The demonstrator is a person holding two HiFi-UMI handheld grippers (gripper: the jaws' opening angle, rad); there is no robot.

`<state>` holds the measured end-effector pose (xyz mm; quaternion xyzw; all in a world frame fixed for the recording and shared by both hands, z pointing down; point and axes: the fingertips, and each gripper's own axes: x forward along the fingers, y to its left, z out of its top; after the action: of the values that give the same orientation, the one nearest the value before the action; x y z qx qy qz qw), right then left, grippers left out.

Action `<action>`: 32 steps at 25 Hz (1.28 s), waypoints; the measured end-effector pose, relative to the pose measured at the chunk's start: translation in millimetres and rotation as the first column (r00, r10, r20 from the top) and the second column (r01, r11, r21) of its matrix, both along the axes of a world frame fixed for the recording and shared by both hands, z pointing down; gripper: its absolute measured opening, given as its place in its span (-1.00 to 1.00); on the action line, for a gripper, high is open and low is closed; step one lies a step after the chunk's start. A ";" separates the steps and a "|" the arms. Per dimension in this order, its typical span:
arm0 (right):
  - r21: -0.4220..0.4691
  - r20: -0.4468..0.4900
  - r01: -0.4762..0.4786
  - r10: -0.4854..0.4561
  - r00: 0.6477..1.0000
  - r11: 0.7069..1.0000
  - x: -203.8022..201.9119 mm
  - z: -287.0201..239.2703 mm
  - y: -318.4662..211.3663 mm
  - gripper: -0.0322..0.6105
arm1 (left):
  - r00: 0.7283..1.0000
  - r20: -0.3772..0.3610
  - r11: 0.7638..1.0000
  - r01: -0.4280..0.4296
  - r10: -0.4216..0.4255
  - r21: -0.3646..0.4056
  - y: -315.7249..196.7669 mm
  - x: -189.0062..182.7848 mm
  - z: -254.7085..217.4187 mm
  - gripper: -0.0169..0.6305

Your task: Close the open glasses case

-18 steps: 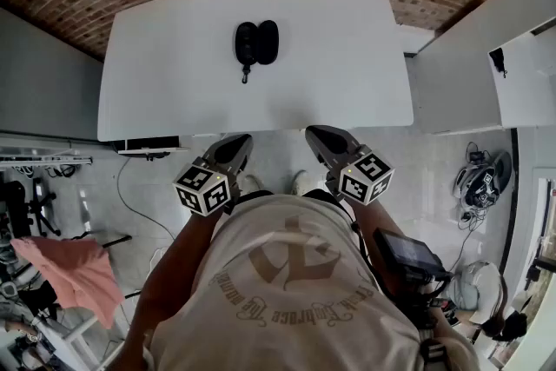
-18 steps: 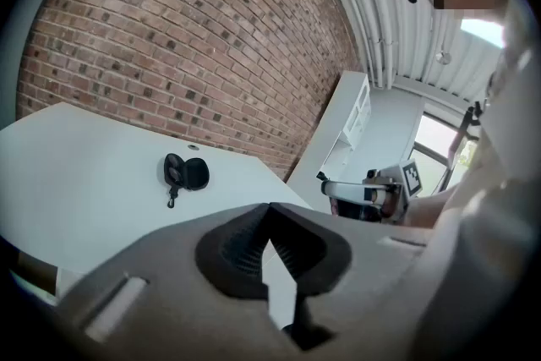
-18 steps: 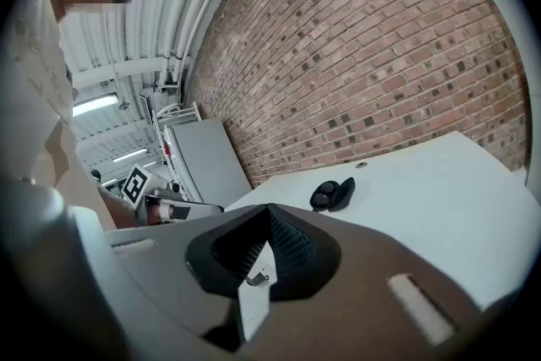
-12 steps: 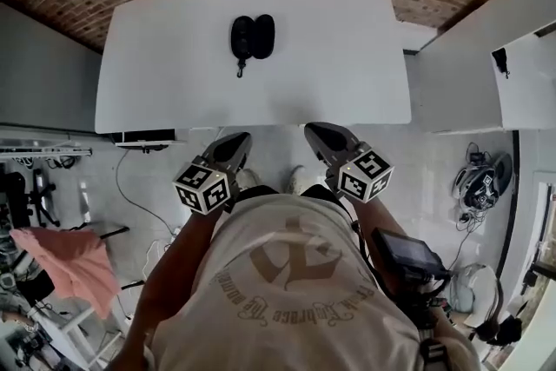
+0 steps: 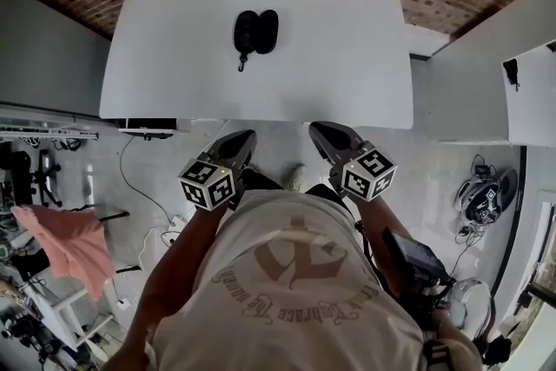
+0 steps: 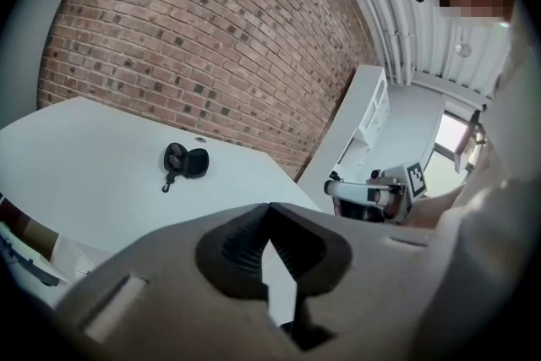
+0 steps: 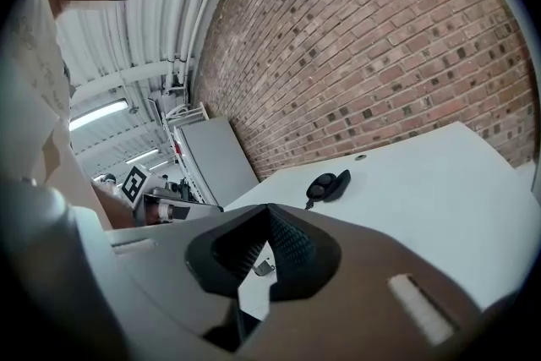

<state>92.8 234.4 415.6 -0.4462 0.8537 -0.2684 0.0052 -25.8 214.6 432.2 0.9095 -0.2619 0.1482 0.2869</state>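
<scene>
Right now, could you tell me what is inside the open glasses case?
The glasses case lies open on the table, both halves dark inside. Nothing stands out in them; it is too small and dark to rule glasses out.

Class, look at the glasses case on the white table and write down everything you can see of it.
The glasses case is black and looks like a matte hard shell. It lies open, its two oval halves spread side by side and joined along the middle. A short strap with a small clip trails from it toward the person. It rests on the white table, in the far part, left of centre. Only the table touches it.
</scene>
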 end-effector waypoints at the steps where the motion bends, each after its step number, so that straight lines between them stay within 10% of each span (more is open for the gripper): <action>1: -0.001 0.003 0.003 -0.003 1.000 1.000 1.4 0.1 -2.3 -0.88 | 1.000 0.002 1.000 0.007 -0.007 0.001 -1.5 0.5 -0.5 -0.95; 32: -0.122 -0.108 -0.009 -0.005 0.994 0.992 2.5 28.5 -214.1 -0.88 | 1.000 -0.019 0.995 -0.025 0.023 -0.093 -205.3 15.8 44.3 -0.95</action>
<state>95.3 20.3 444.1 -0.4604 0.8343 -0.2955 -0.0683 -10.1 9.3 476.5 0.8994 -0.2412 0.1557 0.3296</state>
